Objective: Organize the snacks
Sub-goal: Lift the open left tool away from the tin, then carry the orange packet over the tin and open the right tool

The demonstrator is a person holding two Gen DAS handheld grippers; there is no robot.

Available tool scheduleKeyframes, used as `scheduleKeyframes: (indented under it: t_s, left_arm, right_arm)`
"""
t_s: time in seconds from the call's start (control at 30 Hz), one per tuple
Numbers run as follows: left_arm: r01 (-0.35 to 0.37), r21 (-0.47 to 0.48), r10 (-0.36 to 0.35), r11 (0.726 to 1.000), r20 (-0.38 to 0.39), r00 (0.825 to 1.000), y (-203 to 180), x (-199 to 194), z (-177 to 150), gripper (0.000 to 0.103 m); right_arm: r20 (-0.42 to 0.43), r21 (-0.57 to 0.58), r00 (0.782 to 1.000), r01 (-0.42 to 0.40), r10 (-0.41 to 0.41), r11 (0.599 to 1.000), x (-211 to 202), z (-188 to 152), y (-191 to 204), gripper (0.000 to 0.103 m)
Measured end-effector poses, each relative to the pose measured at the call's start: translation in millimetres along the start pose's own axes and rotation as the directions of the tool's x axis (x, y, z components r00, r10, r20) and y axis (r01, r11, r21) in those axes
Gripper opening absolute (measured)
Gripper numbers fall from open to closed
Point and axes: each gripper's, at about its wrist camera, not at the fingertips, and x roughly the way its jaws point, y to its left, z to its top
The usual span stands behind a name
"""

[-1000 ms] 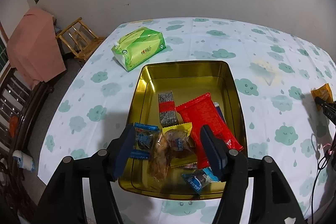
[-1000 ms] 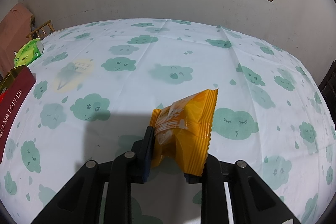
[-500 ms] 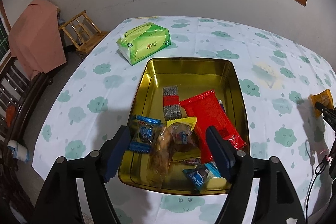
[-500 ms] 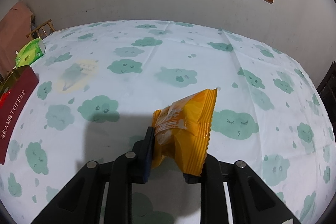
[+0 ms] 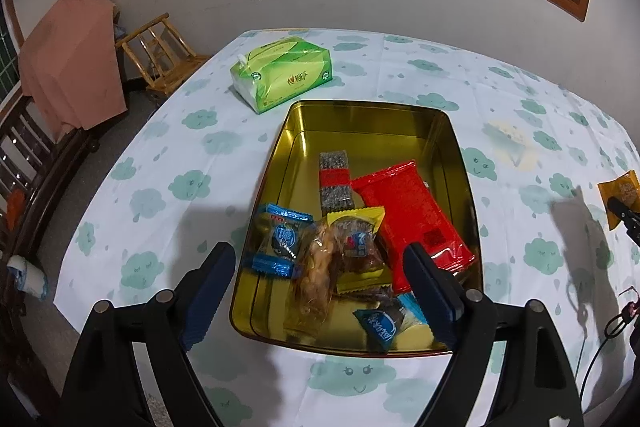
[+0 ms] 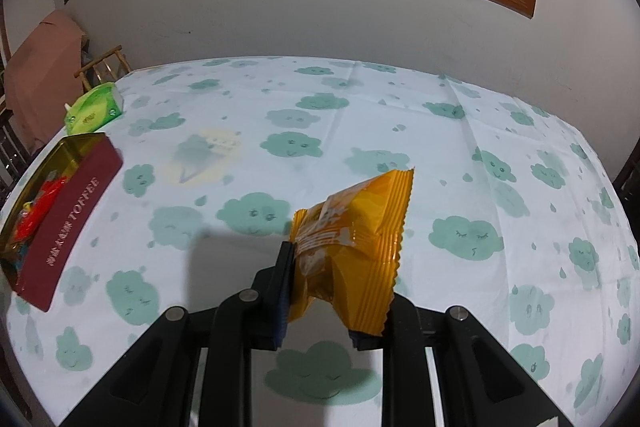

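Here the right gripper [image 6: 320,291] has its fingers clenched on an orange snack packet [image 6: 352,239], pinching it low so the crimped top edge stands up above the cloud-print surface [image 6: 360,131]. The step in hand looks like carrying that packet over to the gold tin [image 5: 456,163], and to do it well the hold should stay firm on the packet's body (a foil wrapper can slide out of a pinch), the carry should clear the tin's dark red side wall [image 6: 68,223], and the release should come over the bare far end of the tin rather than on the heap.

The left gripper [image 5: 320,275] hangs above the tin's near end, its fingers opening and grasping nothing; snacks lie below them, untouched. Nearest lie a blue-wrapped biscuit [image 5: 280,239], a clear bag of brownish pieces [image 5: 316,267] and a yellow packet [image 5: 356,247]; beyond these lie a long red packet [image 5: 408,211] and a grey-and-red bar [image 5: 335,183].

Past the tin sits a green tissue pack [image 5: 280,75], just beside its far rim.
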Motion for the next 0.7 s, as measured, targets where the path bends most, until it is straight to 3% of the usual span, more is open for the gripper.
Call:
scheduleKeyframes:
  t_s: [0.4, 0.7]
  left_arm:
    - [-0.016, -0.051, 0.016, 0.999, -0.003, 1.000, 24, -2, -8, 0.085]
    - [-0.027, -0.075, 0.026, 0.997, -0.007, 1.000, 40, -4, -16, 0.085]
  right_arm:
    - [0.029, -0.066, 0.994, -0.102, 0.104, 0.993, -23, 9, 55, 0.022]
    - [0.027, -0.153, 0.975, -0.212, 0.218, 0.965, -36, 14, 117, 0.022]
